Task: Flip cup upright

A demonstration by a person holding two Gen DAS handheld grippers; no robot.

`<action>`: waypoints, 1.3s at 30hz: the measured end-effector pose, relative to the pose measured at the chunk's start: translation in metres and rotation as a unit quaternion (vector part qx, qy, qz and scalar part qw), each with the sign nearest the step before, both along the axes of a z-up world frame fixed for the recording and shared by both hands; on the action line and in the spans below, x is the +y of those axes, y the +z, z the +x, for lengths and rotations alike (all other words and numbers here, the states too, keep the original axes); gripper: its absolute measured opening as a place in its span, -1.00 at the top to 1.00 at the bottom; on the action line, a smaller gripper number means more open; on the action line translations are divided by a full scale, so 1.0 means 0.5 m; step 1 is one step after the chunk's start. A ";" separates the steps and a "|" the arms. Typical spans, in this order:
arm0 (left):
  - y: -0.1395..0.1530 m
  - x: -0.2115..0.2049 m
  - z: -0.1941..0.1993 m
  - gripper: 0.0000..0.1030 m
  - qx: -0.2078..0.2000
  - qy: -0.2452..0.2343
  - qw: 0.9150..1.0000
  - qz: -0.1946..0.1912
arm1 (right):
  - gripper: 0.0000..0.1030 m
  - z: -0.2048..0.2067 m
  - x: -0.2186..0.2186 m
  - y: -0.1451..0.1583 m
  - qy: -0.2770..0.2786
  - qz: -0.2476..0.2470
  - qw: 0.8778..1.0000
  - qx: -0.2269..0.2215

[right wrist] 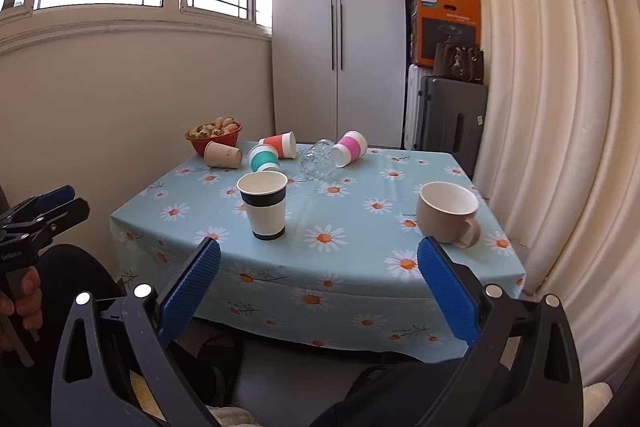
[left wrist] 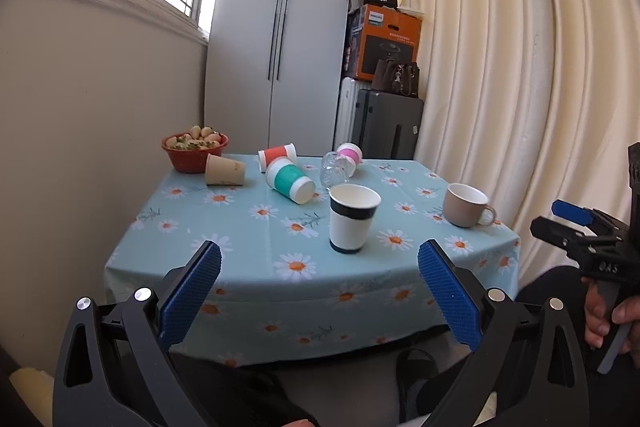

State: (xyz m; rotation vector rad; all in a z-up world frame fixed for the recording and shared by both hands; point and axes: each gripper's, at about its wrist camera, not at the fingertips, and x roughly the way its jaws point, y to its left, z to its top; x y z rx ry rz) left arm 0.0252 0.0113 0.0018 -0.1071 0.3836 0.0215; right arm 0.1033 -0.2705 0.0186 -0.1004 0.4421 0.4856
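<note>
A: Cups on their sides are noted along the far edge of the desk. Left to right: a tan paper cup beside the red fruit bowl, an orange-banded cup, a teal-banded cup with its mouth turned toward the near side, a clear glass, a pink-banded cup. Two are seen upright already: the black-banded paper cup and the beige mug.

B: Fingers?

A: Left gripper is held spread wide and empty, short of the near desk edge. Right gripper likewise, released, nothing between the pads.

B: Which cup is to be taken is not settled from this. The teal one is judged the nearest of the tipped ones.

A: Agreed. An approach across the band, not the rim, is advised; thin walls may be crushed if clenched hard. The upright paper cup stands in the path and should be skirted. The orange-banded cup lies just behind, so it may be nudged.

B: Rotation is best finished with the base set flat before release.
</note>
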 end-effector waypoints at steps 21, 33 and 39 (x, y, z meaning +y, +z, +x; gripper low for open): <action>-0.020 0.001 -0.017 -0.87 0.021 0.004 1.000 -0.008 | -0.90 -0.020 -0.016 -0.013 -0.018 -0.016 1.000 0.009; -0.023 -0.014 -0.013 -0.87 0.031 -0.011 0.999 0.003 | -0.90 -0.018 -0.011 -0.020 -0.019 -0.020 1.000 0.012; -0.024 -0.013 -0.014 -0.87 0.032 -0.011 0.999 0.000 | -0.90 -0.017 -0.011 -0.022 -0.019 -0.020 1.000 0.015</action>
